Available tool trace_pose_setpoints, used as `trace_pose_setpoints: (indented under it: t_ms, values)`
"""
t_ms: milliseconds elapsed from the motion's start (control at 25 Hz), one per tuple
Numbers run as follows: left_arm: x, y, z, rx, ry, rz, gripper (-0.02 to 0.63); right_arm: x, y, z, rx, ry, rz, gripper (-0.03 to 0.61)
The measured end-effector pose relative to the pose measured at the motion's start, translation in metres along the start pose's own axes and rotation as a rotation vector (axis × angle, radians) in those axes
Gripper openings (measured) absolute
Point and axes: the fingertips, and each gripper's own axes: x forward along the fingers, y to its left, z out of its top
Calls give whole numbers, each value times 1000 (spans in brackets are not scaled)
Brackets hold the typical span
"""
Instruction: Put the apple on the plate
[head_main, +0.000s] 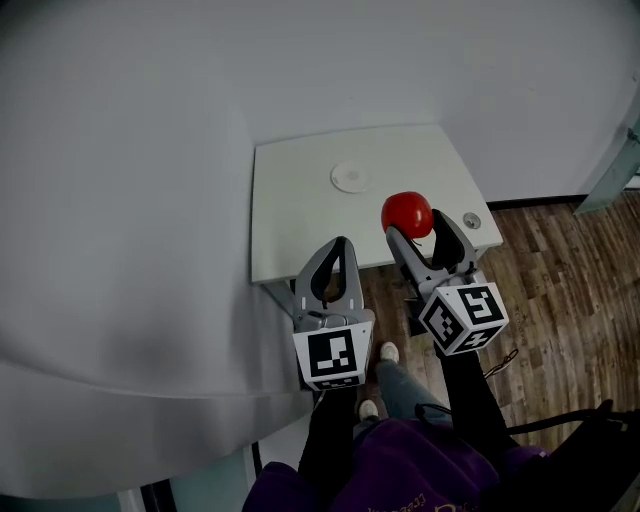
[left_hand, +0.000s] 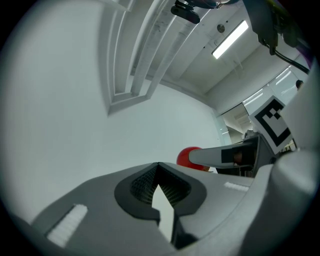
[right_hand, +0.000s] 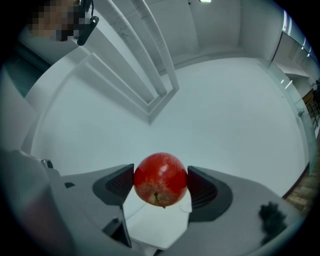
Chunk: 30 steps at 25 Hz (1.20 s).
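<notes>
Apple (head_main: 407, 213) first: in the head view you have it red and round between the tips of your right claw (head_main: 415, 222), one jaw on each side of it, over the near right part of the white desk (head_main: 300, 200). The plate (head_main: 350, 177), small, white and round, lies on the desk ahead of that claw and to its left, apart from the apple. A small grey disc (head_main: 471, 220) sits on the desk just right of the claw. Your left claw (head_main: 340, 245) hangs at the desk's near edge, left of the right one, its jaws drawn together to a point.

In the left gripper view that claw (left_hand: 159, 172) is closed with nothing in it, the ribbed pads meeting at the tip. Off to its right you see part of the apple (left_hand: 187, 156) behind a jaw of the other claw.

In the right gripper view the claw (right_hand: 161, 182) grips the apple (right_hand: 161, 179) at its two sides, stem end turned toward the camera, with the desk (right_hand: 155, 225) showing below it.
</notes>
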Motion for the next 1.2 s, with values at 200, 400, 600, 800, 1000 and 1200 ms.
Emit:
trace_pose_setpoints:
  t_ms: [200,400,600,800,1000,1200]
  values:
    - [28,8,-5,-3,2,13,6,28,-13,-2,2,7,17,336]
    - [69,19,-20,-9,13,26,6,68,-36,-12,7,26,31,336]
    - [137,41,-34,-12,38,50,6,135,-71,-17,16,54,51,336]
    - [137,40,-33,-14,34,87,6,138,-73,-17,11,48,88,336]
    - [150,41,-36,13,15,109,7,151,-82,-20,8,44,118,336]
    - [180,48,-44,18,36,143,6,180,-101,-26,14,65,144,336]
